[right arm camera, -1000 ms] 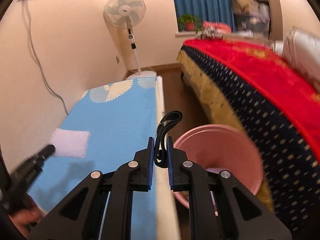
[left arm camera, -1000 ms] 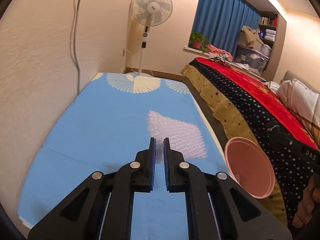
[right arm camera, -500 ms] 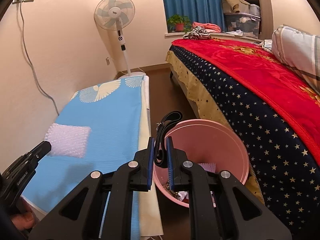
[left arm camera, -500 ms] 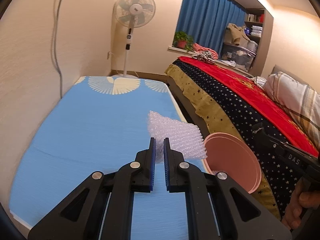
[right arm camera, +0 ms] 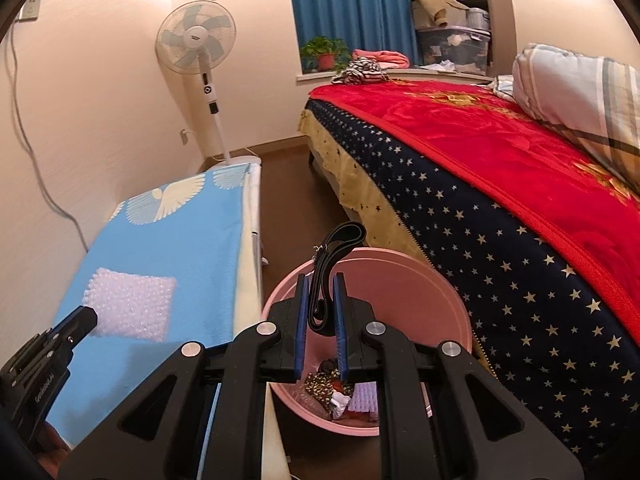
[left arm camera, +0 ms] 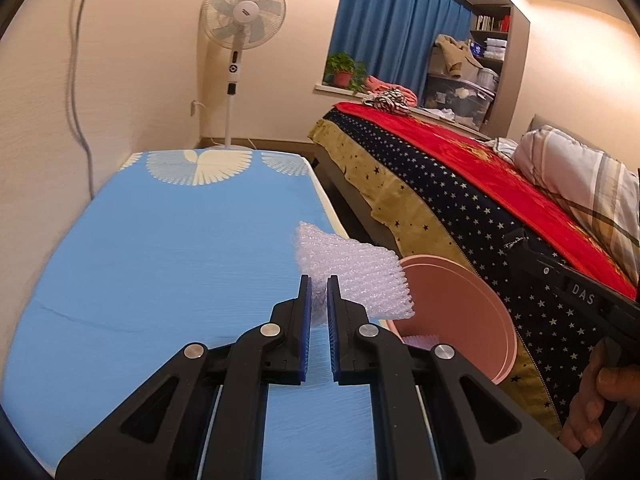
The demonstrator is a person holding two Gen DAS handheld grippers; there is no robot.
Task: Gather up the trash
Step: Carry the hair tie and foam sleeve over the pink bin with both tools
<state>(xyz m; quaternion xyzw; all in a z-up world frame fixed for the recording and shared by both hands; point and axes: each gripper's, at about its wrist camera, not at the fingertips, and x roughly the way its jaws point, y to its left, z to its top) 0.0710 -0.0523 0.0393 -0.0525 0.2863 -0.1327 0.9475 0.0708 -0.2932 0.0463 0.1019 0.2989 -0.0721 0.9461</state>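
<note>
My left gripper [left arm camera: 319, 284] is shut on a sheet of white bubble wrap [left arm camera: 356, 276] and holds it above the right edge of the blue mattress [left arm camera: 160, 280], next to the pink bin [left arm camera: 460, 312]. The bubble wrap also shows in the right wrist view [right arm camera: 132, 306]. My right gripper [right arm camera: 322, 284] is shut on a black strap [right arm camera: 332, 264] and holds it over the pink bin [right arm camera: 436, 292]. The bin holds several bits of trash [right arm camera: 336, 394].
A bed with a red and starred blanket [right arm camera: 500, 184] stands to the right of the bin. A standing fan [left arm camera: 240, 48] is at the far end of the mattress. A wall with a cable [left arm camera: 76, 80] runs along the left.
My left gripper has carried the bubble wrap to the right, off the mattress surface and to the bin's edge. My right gripper has moved the strap over the bin.
</note>
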